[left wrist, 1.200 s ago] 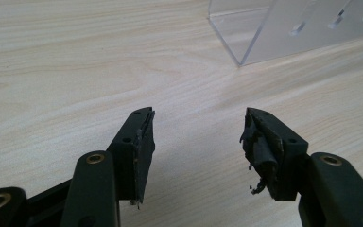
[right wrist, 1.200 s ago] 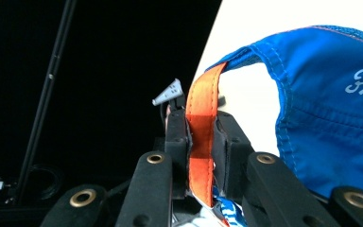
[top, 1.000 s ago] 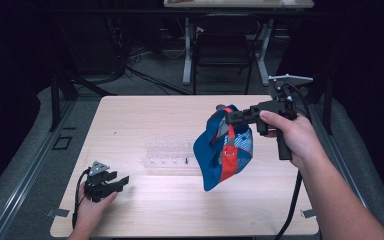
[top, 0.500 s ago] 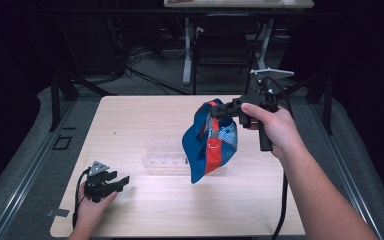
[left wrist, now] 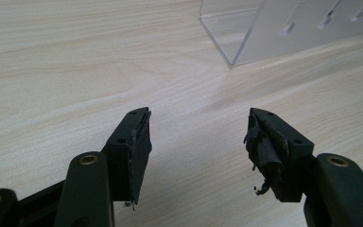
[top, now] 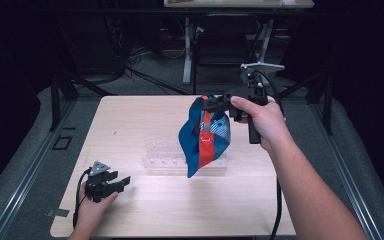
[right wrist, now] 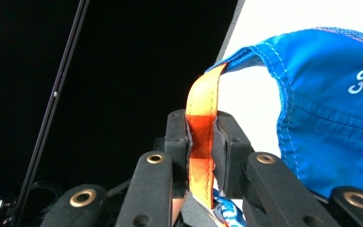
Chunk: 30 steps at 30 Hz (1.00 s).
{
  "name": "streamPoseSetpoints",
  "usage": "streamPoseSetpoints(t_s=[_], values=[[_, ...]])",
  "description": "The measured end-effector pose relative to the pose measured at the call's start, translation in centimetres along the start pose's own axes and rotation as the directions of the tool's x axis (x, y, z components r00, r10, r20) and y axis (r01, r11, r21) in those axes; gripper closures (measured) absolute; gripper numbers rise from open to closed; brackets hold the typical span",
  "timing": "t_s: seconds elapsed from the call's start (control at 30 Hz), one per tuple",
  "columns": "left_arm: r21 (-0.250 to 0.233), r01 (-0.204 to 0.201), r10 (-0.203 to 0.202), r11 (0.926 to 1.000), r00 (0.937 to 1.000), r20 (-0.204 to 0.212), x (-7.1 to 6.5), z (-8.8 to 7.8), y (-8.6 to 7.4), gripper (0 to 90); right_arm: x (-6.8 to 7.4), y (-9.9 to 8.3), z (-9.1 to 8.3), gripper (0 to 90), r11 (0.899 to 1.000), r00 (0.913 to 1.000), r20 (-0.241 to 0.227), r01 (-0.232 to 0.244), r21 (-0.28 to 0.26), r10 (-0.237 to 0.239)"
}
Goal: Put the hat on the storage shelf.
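Dark floor rings the pale table (top: 130, 125), bare along its near edge. Over its middle hangs a blue cap (top: 200, 137) with white, unreadable lettering, its orange strap (right wrist: 201, 142) clamped in the right gripper (top: 215, 105), above a clear rack (top: 162, 157). Near the front-left corner, the left gripper (left wrist: 198, 142) rests with jaws apart.

The high view looks down on the table (top: 145, 220); gripper views ride close, the left sharing its tabletop.
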<state>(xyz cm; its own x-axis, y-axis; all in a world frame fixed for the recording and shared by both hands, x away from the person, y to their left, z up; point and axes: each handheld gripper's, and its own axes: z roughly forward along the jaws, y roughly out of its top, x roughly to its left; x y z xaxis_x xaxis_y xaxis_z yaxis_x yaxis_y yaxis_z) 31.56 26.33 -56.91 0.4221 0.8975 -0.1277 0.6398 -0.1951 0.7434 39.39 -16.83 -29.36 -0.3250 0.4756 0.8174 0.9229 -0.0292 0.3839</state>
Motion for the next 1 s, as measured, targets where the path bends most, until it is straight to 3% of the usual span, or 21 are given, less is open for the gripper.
streamPoseSetpoints(t_s=[0.73,1.0], values=[[0.017,-0.004,0.004,0.9999,1.0,0.006,0.0,0.0,0.1,40.9,-1.2,1.9,2.1,77.9,0.992,0.9966,0.047,-0.063,-0.106,0.068],[0.015,-0.004,0.004,0.9999,1.0,0.007,0.0,0.0,0.1,40.9,-1.4,2.1,2.6,77.8,0.992,0.9956,0.065,-0.06,-0.112,0.067]])
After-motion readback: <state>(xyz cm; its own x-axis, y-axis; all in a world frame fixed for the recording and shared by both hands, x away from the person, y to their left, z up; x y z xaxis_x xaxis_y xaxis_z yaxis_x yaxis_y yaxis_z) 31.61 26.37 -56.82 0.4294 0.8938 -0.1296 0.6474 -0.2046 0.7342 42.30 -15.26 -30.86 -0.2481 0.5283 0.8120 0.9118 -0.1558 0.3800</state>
